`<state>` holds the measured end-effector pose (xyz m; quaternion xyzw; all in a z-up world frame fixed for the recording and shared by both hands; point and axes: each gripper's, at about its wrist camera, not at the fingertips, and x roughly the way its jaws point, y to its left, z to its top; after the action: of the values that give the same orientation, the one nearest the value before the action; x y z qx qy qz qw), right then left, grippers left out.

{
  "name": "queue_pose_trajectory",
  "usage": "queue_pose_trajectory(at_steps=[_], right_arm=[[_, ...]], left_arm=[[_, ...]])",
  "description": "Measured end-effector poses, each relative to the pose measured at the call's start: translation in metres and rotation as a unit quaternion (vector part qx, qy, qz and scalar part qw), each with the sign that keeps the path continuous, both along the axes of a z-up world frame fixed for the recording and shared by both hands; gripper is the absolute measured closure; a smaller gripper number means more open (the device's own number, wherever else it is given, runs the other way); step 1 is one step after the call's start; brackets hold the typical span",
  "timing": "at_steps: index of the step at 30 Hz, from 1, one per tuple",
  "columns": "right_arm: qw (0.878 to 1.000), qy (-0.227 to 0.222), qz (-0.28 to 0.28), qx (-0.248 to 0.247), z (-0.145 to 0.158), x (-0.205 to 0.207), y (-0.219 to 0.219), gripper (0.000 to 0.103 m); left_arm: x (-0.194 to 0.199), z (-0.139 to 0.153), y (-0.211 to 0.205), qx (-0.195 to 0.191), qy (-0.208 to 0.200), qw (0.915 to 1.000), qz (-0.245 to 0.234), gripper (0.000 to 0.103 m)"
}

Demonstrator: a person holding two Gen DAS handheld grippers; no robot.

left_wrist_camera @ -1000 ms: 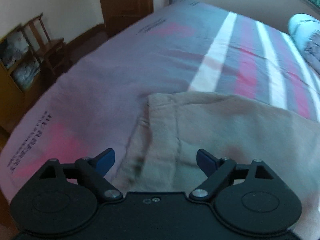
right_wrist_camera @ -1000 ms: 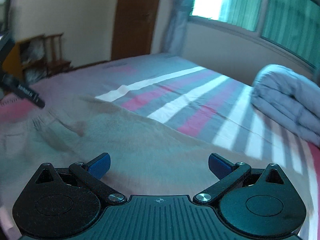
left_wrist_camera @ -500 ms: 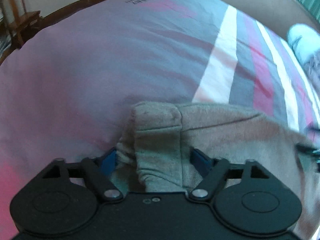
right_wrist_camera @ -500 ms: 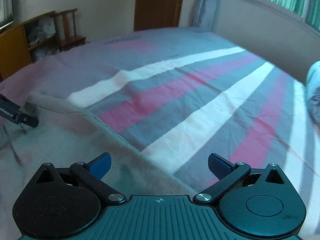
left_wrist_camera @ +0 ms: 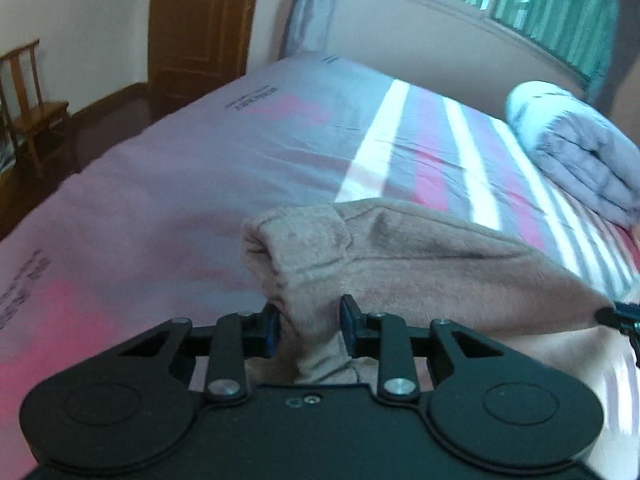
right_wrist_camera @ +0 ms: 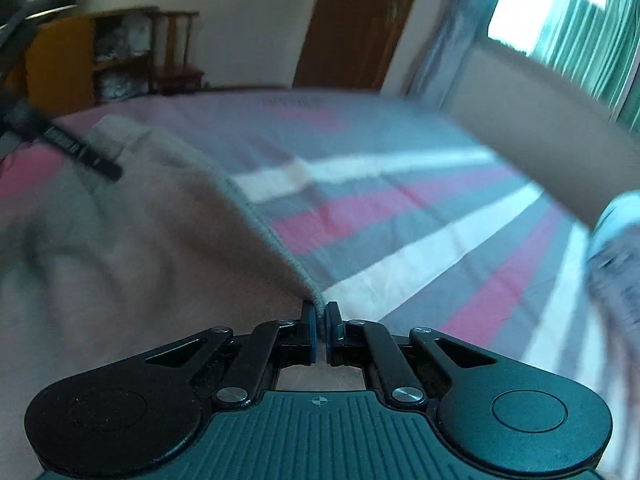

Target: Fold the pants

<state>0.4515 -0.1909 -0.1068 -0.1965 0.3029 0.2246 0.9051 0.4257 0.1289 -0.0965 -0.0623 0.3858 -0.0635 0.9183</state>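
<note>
Since a sec earlier both sets of fingers had just been closing. The left gripper (left_wrist_camera: 307,330), spread wide before, now pinched a bunched fold at the waistband end of the beige fleece pants (left_wrist_camera: 420,264). The right gripper (right_wrist_camera: 320,330), also wide before, had its fingers pressed nearly together on the pants' thin edge (right_wrist_camera: 316,298). Fabric lay flat earlier; now the held end was humped up off the bed.

Count: 1 pair of pants, 2 grippers, 1 folded grey quilt (left_wrist_camera: 576,160), 1 wooden chair (left_wrist_camera: 28,116).

Pants lay across the near part of the bed (left_wrist_camera: 200,168), sheet pink-grey w/ white & red stripes. Further back: brown door (left_wrist_camera: 200,20), window w/ green curtains (left_wrist_camera: 540,4), wooden shelf unit (right_wrist_camera: 80,60).
</note>
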Motion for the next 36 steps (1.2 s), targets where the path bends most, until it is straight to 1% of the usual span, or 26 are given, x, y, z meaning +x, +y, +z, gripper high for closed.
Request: queue_pose_trajectory(at_steps=[3, 5, 6, 8, 9, 10, 11, 13, 14, 15, 16, 17, 18, 19, 20, 22, 25, 27, 28, 29, 30, 31, 32, 34, 35, 36], right_arm=[[1.000, -0.002, 0.010, 0.010, 0.006, -0.073, -0.001, 0.099], [0.999, 0.021, 0.006, 0.032, -0.003, -0.116, -0.001, 0.099], [0.999, 0.036, 0.003, 0.038, -0.012, -0.134, 0.002, 0.099], [0.997, 0.069, -0.009, 0.038, -0.037, -0.159, 0.009, 0.099], [0.995, 0.089, -0.020, 0.041, -0.046, -0.167, 0.011, 0.099], [0.993, 0.105, -0.035, 0.044, -0.055, -0.171, 0.012, 0.096], [0.991, 0.113, -0.044, 0.050, -0.059, -0.175, 0.011, 0.090], [0.988, 0.117, -0.064, 0.073, -0.055, -0.180, 0.006, 0.087], [0.984, 0.127, -0.079, 0.098, -0.052, -0.181, -0.001, 0.087], [0.977, 0.143, -0.094, 0.124, -0.049, -0.181, -0.008, 0.085], [0.969, 0.159, -0.112, 0.150, -0.048, -0.181, -0.016, 0.080], [0.960, 0.175, -0.133, 0.176, -0.048, -0.181, -0.025, 0.067], [0.949, 0.190, -0.152, 0.198, -0.049, -0.182, -0.033, 0.060], [0.940, 0.205, -0.169, 0.215, -0.049, -0.181, -0.040, 0.053], [0.931, 0.216, -0.183, 0.231, -0.051, -0.181, -0.045, 0.053], [0.910, 0.235, -0.208, 0.272, -0.055, -0.182, -0.058, 0.053], [0.870, 0.266, -0.249, 0.331, -0.061, -0.176, -0.070, 0.053], [0.845, 0.282, -0.272, 0.363, -0.062, -0.173, -0.083, 0.053], [0.831, 0.289, -0.283, 0.381, -0.063, -0.171, -0.088, 0.053], [0.820, 0.293, -0.292, 0.395, -0.064, -0.170, -0.092, 0.053], [0.811, 0.293, -0.301, 0.407, -0.063, -0.170, -0.096, 0.053], [0.806, 0.292, -0.308, 0.413, -0.064, -0.168, -0.097, 0.053], [0.804, 0.291, -0.314, 0.413, -0.064, -0.165, -0.097, 0.053], [0.801, 0.289, -0.324, 0.411, -0.068, -0.158, -0.094, 0.053], [0.797, 0.289, -0.330, 0.415, -0.071, -0.155, -0.092, 0.053], [0.791, 0.288, -0.339, 0.421, -0.074, -0.152, -0.091, 0.054]], left_arm=[[-0.058, 0.002, 0.010, 0.007, 0.007, 0.9999, -0.005, 0.078], [-0.084, -0.009, 0.012, 0.017, 0.029, 0.9994, 0.004, 0.070], [-0.093, -0.017, 0.013, 0.025, 0.048, 0.9985, 0.010, 0.064], [-0.106, -0.031, 0.015, 0.022, 0.080, 0.9961, 0.027, 0.057], [-0.113, -0.033, 0.017, 0.019, 0.094, 0.9947, 0.038, 0.056], [-0.118, -0.033, 0.019, 0.012, 0.103, 0.9935, 0.047, 0.055], [-0.124, -0.032, 0.022, 0.003, 0.108, 0.9927, 0.054, 0.053], [-0.144, -0.025, 0.034, -0.028, 0.117, 0.9891, 0.086, 0.027], [-0.151, -0.022, 0.041, -0.049, 0.118, 0.9863, 0.104, 0.024], [-0.159, -0.020, 0.049, -0.088, 0.120, 0.9809, 0.126, 0.024], [-0.163, -0.022, 0.059, -0.128, 0.126, 0.9738, 0.139, 0.023], [-0.167, -0.026, 0.066, -0.167, 0.138, 0.9640, 0.154, 0.023], [-0.171, -0.032, 0.070, -0.196, 0.148, 0.9548, 0.168, 0.023], [-0.173, -0.037, 0.076, -0.233, 0.158, 0.9418, 0.183, 0.024], [-0.174, -0.042, 0.076, -0.256, 0.164, 0.9332, 0.191, 0.025], [-0.173, -0.044, 0.074, -0.282, 0.167, 0.9238, 0.198, 0.026], [-0.175, -0.045, 0.066, -0.308, 0.153, 0.9190, 0.192, 0.026], [-0.174, -0.037, 0.062, -0.326, 0.131, 0.9170, 0.189, 0.025], [-0.174, -0.030, 0.060, -0.327, 0.115, 0.9192, 0.186, 0.021], [-0.171, -0.025, 0.056, -0.319, 0.107, 0.9239, 0.182, 0.019], [-0.167, -0.025, 0.053, -0.310, 0.108, 0.9280, 0.176, 0.018], [-0.159, -0.027, 0.049, -0.301, 0.117, 0.9308, 0.171, 0.018], [-0.156, -0.032, 0.047, -0.300, 0.125, 0.9296, 0.173, 0.019], [-0.154, -0.045, 0.049, -0.313, 0.148, 0.9184, 0.191, 0.020], [-0.158, -0.050, 0.051, -0.326, 0.158, 0.9096, 0.204, 0.020], [-0.165, -0.052, 0.053, -0.338, 0.161, 0.9030, 0.212, 0.020]])
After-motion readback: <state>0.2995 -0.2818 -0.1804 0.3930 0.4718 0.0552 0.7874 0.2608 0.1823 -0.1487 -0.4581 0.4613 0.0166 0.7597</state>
